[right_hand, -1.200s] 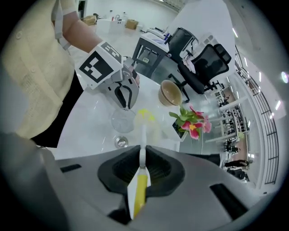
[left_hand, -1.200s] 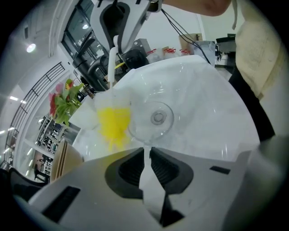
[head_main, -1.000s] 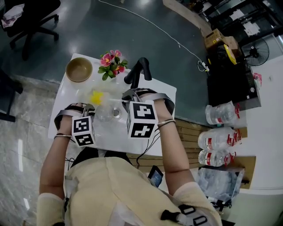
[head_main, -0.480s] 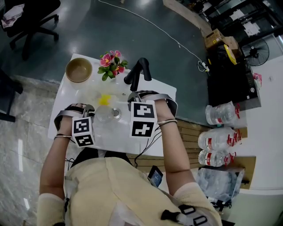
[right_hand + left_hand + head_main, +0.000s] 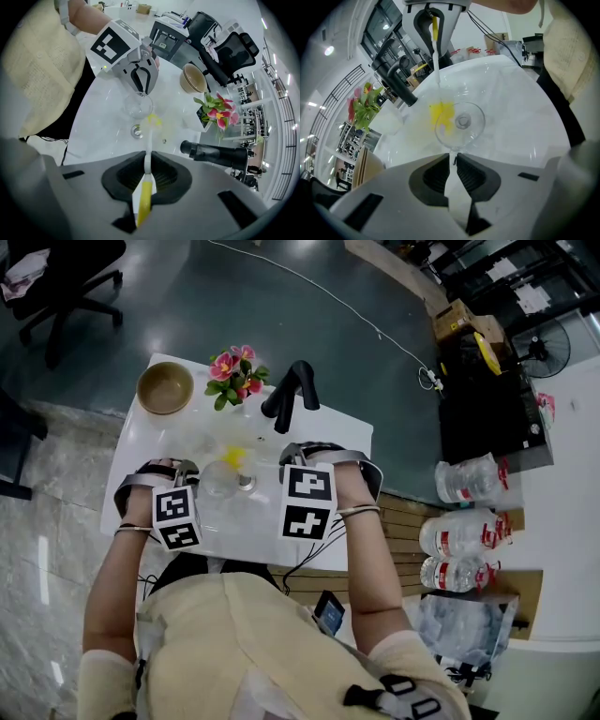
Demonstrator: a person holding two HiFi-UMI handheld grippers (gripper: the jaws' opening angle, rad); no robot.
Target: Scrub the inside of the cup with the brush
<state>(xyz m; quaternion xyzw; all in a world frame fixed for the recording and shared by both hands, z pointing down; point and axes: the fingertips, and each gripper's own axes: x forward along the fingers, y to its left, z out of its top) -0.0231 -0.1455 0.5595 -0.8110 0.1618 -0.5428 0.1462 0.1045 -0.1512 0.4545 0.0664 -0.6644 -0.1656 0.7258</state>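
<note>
My left gripper [image 5: 453, 158] is clenched on the cup [image 5: 474, 135], pinching its clear wall at the near edge. I can't tell whether the cup rests on the table [image 5: 155, 442] or hangs just above it. My right gripper [image 5: 147, 164] grasps the brush [image 5: 148, 140] by its white handle. The yellow bristles sit just beside the cup's far side. A bowl [image 5: 166, 387] and flowers [image 5: 234, 371] stand beyond the cup.

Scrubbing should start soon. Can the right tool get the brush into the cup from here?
Probably yes. The left tool pinches only one spot on the rim of the cup, so its mouth looks open. The yellow head of the brush, held in the right tool, sits just beside it with nothing between.
</note>
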